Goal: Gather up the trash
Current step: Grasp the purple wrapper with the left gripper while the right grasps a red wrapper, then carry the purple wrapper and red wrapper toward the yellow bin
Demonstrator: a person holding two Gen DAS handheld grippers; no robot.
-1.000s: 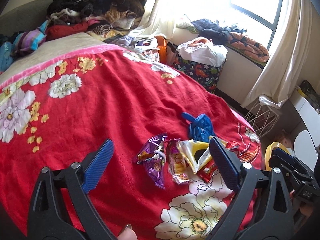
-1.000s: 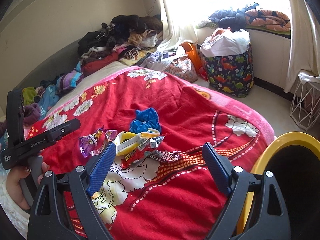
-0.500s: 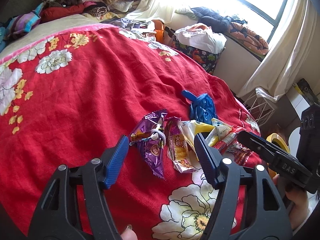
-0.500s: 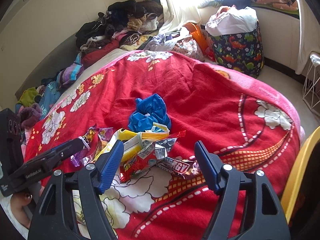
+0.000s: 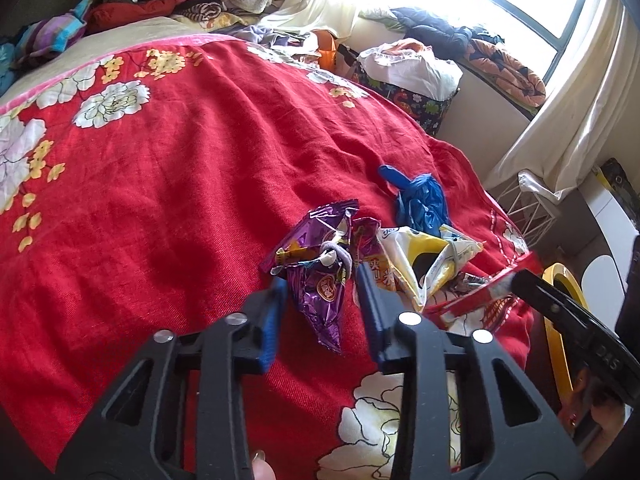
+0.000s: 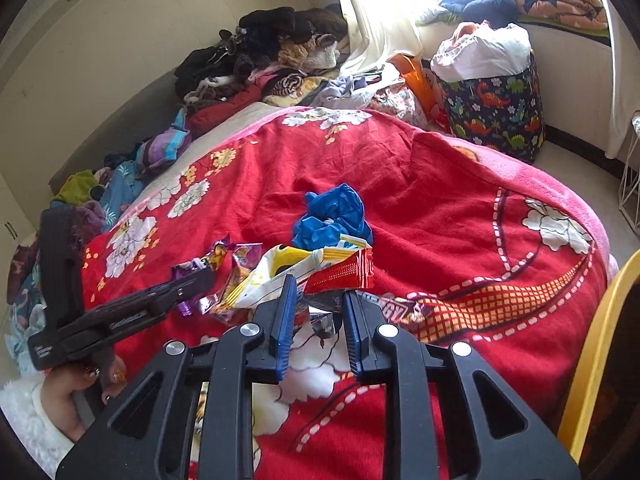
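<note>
Both claws have just been closing: left gripper [image 5: 320, 296] pinches one crinkled purple foil wrapper [image 5: 320, 280]; right gripper [image 6: 318, 304] pinches one red-and-silver foil wrapper [image 6: 340, 276].

Left wrist view: aimed steeply down past its fingers [image 5: 276, 312], close over wrappers [image 5: 320, 280].
Right wrist view: angled down, close, facing window.
Shared: red blanket [image 6: 460, 208], blue bag [image 6: 332, 216].
</note>
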